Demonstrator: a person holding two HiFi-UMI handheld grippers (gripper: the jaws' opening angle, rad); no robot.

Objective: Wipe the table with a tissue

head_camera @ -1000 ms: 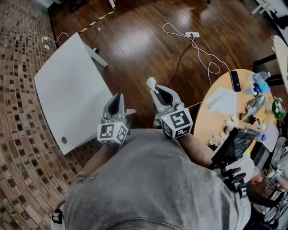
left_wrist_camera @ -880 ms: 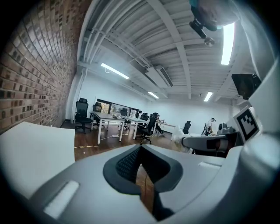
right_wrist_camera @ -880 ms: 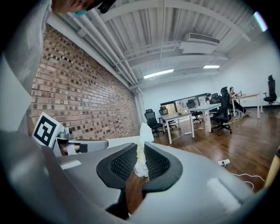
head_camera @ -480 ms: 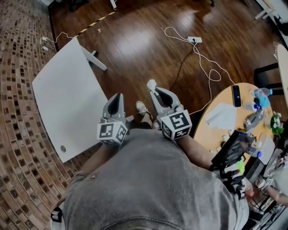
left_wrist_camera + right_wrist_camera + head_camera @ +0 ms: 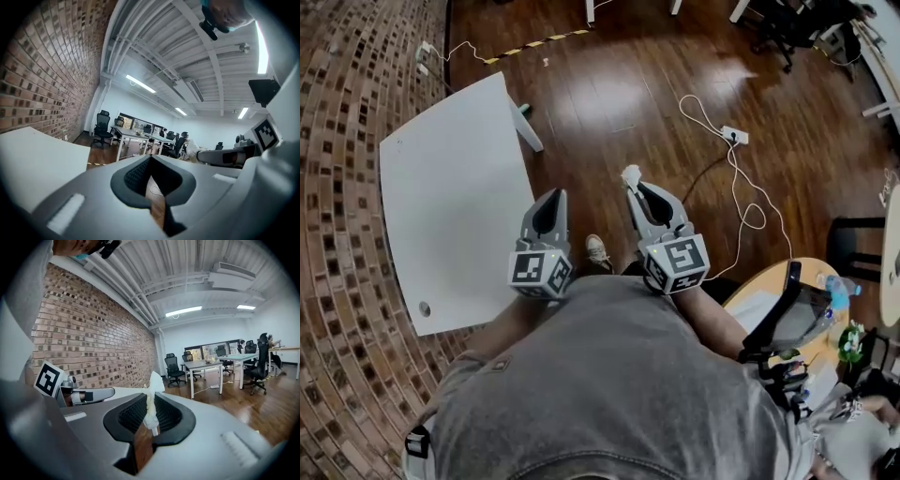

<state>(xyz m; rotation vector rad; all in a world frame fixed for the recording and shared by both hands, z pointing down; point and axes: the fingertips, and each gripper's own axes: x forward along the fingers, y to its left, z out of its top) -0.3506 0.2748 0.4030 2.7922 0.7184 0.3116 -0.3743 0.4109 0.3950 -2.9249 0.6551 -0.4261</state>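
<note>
Floorboards of dark wood fill most of the head view. At the left stands a white table with a bare top. The left gripper is held just beside the table's right edge, with its jaws closed together on nothing. The right gripper is over the floor, its jaws clamped on a white tissue. The tissue pokes out past the tips, apart from the table.

The tissue sat mostly hidden between the closed jaws of the right gripper; only a twisted strip and a tuft showed. The round wooden table was cut off by the head view's right edge and partly covered by the person's torso. Items on it were too small to identify.
</note>
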